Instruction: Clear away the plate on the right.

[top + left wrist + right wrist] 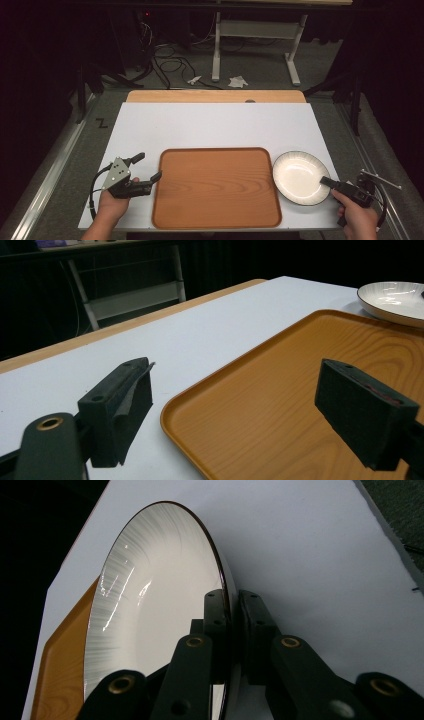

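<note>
A white plate (297,176) with a dark rim rests on the white table, just right of a wooden tray (216,186). My right gripper (326,182) is shut on the plate's near right rim. In the right gripper view the plate (150,595) has its rim clamped between the two black jaws of the gripper (232,605). My left gripper (147,167) stands open at the tray's left edge. In the left gripper view one pad is over the table and the other over the tray (300,390), with the plate (395,300) far off.
The white tabletop (215,125) has free room behind the tray. A wooden strip (215,96) runs along the table's far edge. On the floor beyond lie cables (170,65) and the white legs of another table (216,50).
</note>
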Demonstrator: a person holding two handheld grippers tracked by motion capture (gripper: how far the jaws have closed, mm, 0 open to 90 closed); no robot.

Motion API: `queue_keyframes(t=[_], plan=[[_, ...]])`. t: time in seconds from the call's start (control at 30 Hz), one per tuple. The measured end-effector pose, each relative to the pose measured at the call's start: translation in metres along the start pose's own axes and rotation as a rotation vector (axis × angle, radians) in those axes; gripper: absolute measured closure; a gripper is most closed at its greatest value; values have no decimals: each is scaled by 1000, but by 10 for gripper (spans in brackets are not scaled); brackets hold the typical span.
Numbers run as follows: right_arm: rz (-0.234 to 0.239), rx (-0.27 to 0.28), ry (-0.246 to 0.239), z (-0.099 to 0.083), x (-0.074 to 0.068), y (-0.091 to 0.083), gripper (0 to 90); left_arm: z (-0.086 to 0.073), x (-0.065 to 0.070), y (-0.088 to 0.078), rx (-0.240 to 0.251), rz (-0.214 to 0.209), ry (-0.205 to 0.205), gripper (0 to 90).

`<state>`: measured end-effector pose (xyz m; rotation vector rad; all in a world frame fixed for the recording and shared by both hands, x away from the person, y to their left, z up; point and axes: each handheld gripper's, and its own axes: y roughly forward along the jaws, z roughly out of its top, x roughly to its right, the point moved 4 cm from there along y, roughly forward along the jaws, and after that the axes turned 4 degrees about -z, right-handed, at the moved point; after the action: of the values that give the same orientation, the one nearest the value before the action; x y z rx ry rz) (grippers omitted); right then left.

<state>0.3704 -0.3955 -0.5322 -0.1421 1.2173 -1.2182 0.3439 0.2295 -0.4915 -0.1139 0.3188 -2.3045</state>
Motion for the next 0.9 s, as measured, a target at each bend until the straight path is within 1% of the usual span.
queue_keyframes(t=[0.23, 0.4, 0.47, 0.57, 0.63, 0.73, 0.8, 0.83, 0.87, 0.9], plan=[[-13, 15, -16, 1, -3, -4, 852, 0, 0, -1, 1, 0, -1, 160], [-18, 37, -47, 3, -6, -7, 850, 1, 0, -1, 5, 3, -1, 160], [-20, 39, -45, 3, -7, -7, 849, 1, -1, -1, 8, 4, -2, 160], [-12, 48, -35, 3, -7, -9, 849, 1, -1, -2, 10, 5, -2, 161], [7, 53, -25, 3, -9, -11, 850, 1, -1, -2, 12, 5, -2, 160], [15, 65, -32, 4, -11, -12, 849, 1, -1, -2, 14, 5, -3, 161], [26, 66, -39, 4, -14, -14, 849, 1, -1, -2, 15, 6, -5, 160], [39, 64, -42, 4, -19, -16, 849, 1, -1, -2, 15, 7, -5, 161], [44, 73, -52, 5, -21, -16, 850, 1, -1, -2, 16, 7, -5, 161], [44, 73, -52, 5, -21, -16, 850, 1, -1, -2, 16, 7, -5, 161]])
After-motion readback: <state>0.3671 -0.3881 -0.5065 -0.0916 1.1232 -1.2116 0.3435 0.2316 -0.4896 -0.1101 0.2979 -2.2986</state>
